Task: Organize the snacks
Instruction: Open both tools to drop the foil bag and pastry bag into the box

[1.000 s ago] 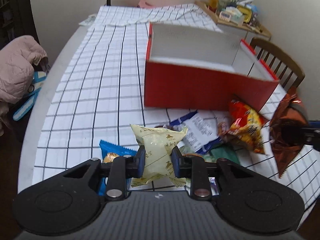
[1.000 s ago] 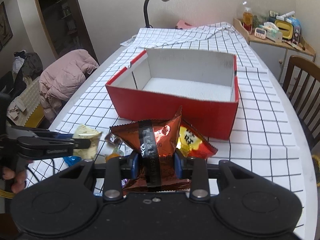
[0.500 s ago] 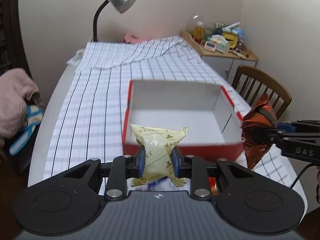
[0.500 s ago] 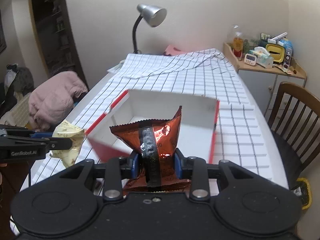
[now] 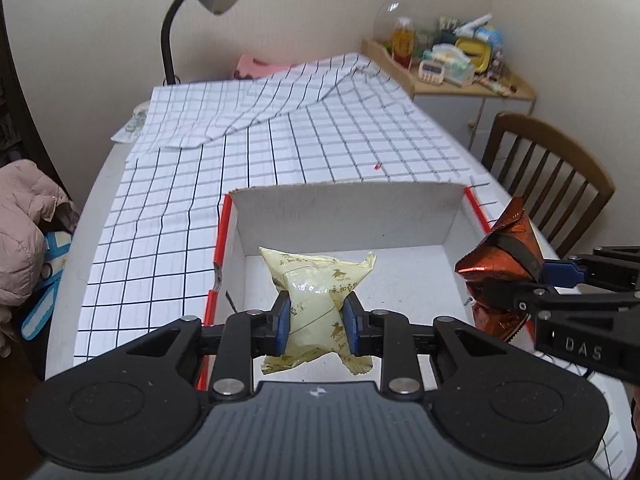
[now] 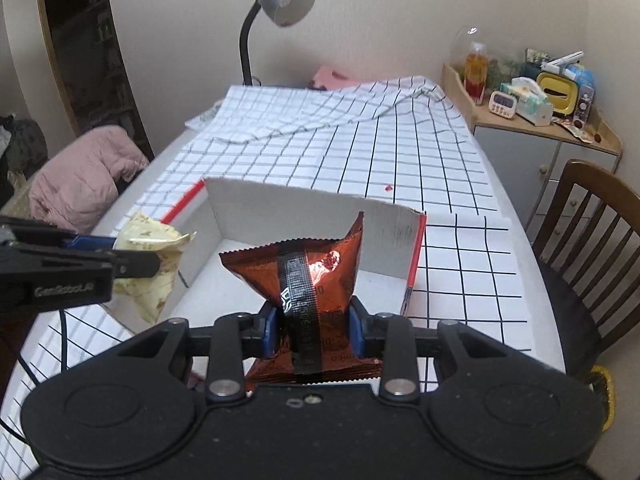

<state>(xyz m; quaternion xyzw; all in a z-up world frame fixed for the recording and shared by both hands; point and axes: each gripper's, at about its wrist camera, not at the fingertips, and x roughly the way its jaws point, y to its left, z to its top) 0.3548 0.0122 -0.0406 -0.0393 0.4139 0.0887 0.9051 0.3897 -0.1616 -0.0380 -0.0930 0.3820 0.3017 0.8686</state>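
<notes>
While both tongs (image 5: 316, 324) (image 6: 314, 332) clench snack packets (image 5: 316, 280) (image 6: 308, 268), checked cloth (image 5: 240, 168) covers table

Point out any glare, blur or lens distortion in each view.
Left wrist view: fisheye bends the checked tablecloth lines; the yellow snack packet is sharp. Right wrist view: bright glare on the copper foil packet, dark vignette in the corners, no motion blur.

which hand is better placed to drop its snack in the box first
Left. Its yellow packet hangs over the red box's floor, while the right gripper's copper packet sits nearer the box's right wall.
</notes>
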